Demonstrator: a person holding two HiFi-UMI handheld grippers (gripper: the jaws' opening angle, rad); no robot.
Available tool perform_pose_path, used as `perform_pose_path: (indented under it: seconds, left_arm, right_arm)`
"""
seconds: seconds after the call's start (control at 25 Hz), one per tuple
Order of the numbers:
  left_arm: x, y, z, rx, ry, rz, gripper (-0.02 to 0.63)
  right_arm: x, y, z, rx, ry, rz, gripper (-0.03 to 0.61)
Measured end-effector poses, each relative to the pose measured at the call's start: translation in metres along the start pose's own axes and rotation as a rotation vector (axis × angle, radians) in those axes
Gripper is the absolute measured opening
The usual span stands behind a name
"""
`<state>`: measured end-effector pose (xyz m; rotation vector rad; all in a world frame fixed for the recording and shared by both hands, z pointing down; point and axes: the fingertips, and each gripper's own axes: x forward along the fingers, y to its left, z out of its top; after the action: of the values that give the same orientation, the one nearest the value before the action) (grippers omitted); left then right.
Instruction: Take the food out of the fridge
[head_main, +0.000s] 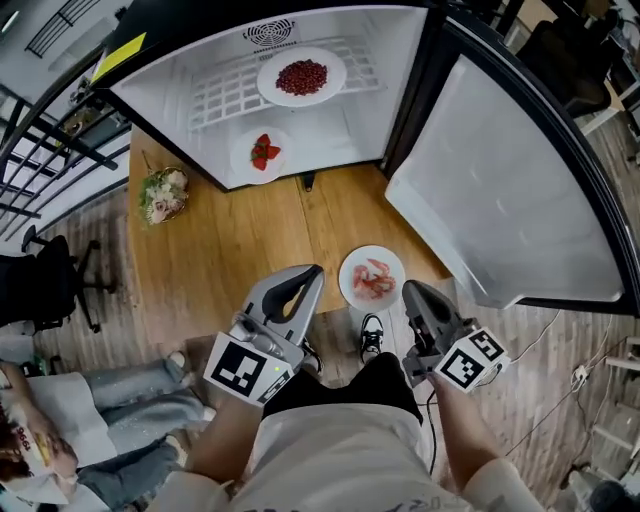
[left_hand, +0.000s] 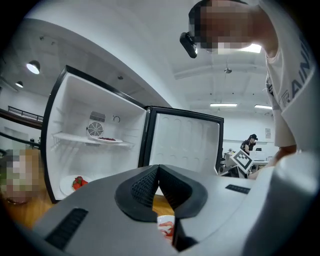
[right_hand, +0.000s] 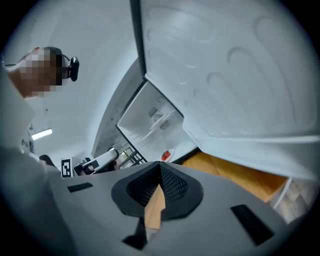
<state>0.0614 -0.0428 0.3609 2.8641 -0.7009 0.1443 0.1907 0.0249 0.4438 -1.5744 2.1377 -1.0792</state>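
— left gripper (head_main: 308, 274) and right gripper (head_main: 413, 291) close in by the waist, jaws pressed together on both, nothing pinched.
— strawberry plate (head_main: 262, 153) on the fridge (head_main: 400, 90) floor, berry plate (head_main: 301, 77) up on the wire shelf (head_main: 225, 95); both well apart from either gripper.
— probably light but stiff and brittle; glazed rim likely slippery, loose fruit apt to roll.
— best pinched at the bare rim, kept level. shrimp plate (head_main: 372, 277) and salad (head_main: 163, 192) already out on the wooden board (head_main: 250, 260).
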Motion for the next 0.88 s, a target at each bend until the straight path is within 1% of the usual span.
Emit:
perform_pose_path:
  seconds: [0.12,0.2,0.32,0.48,0.64,0.76,0.88]
  left_arm:
    - [-0.01,0.01,0.02,-0.001,-0.048,0.051,0.009]
    - [-0.019,0.02,0.032,0.014,-0.075,0.095,0.009]
    - [-0.034,0.029,0.043,0.037,-0.102,0.138,0.009]
    - [-0.055,0.04,0.052,0.036,-0.129,0.193,0.009]
    - [-0.073,0.049,0.059,0.039,-0.153,0.25,0.008]
    - [-0.081,0.053,0.061,0.043,-0.157,0.273,0.008]
    - [-0.083,0.054,0.065,0.047,-0.165,0.276,0.008]
  right_arm:
    - [0.015,0.025,0.03,-0.134,0.003,0.019,0.02]
    - [0.028,0.04,0.047,-0.216,-0.001,0.046,0.02]
    - [0.04,0.06,0.064,-0.311,-0.012,0.07,0.02]
    - [0.056,0.084,0.082,-0.388,-0.032,0.102,0.02]
    - [0.072,0.109,0.094,-0.503,-0.061,0.121,0.02]
    - [0.079,0.127,0.098,-0.527,-0.079,0.156,0.02]
    - [0.082,0.136,0.098,-0.542,-0.075,0.175,0.02]
